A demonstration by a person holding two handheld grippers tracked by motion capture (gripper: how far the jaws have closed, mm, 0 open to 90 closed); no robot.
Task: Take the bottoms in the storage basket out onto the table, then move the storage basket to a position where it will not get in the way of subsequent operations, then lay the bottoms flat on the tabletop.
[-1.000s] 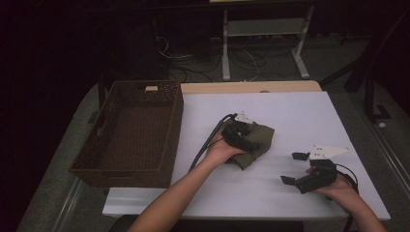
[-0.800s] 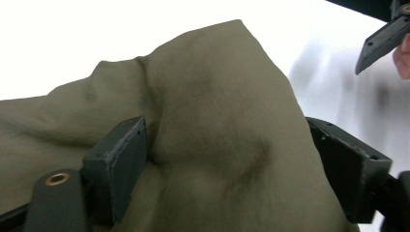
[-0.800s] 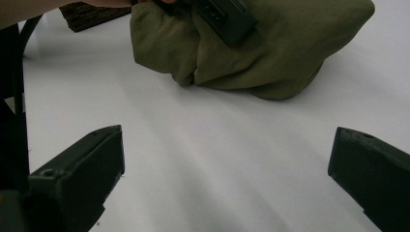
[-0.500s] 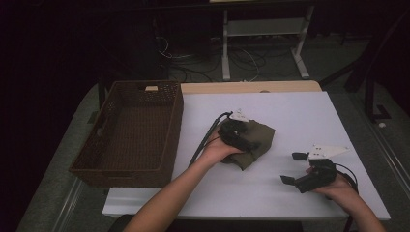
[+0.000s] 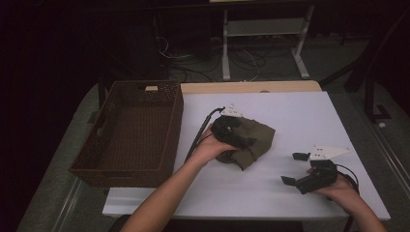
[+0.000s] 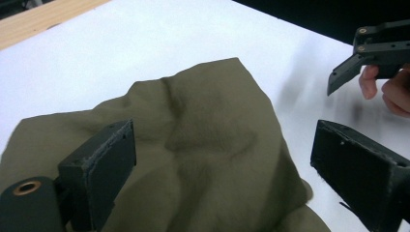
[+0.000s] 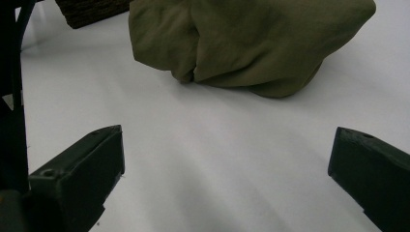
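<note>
forearms come in from the near edge of the white table (image 5: 290, 111). nearest, at the right, the right gripper (image 5: 294, 168) rests low over bare tabletop, its jaws spread wide with nothing between them, well apart from the cloth. in the right gripper view its two black jaws frame plain white surface, and the olive cloth (image 7: 251, 43) sits beyond them as a rounded, folded bundle.

further in, toward the middle of the table, the left gripper (image 6: 222, 164) hangs just above the olive cloth. its jaws have just been opening and now stand wide; the fabric lies under and between them, but the pads do not press on it, so nothing is held. the cloth lies bunched on the table, just right of the brown wicker basket (image 5: 130, 130), which stands at the left edge with nothing visible inside.

judging by this, the step in hand is a release after folding or gathering. the next move likely calls for a fresh bite on the bundle, jaws closing around enough layers to lift it whole toward the basket.
</note>
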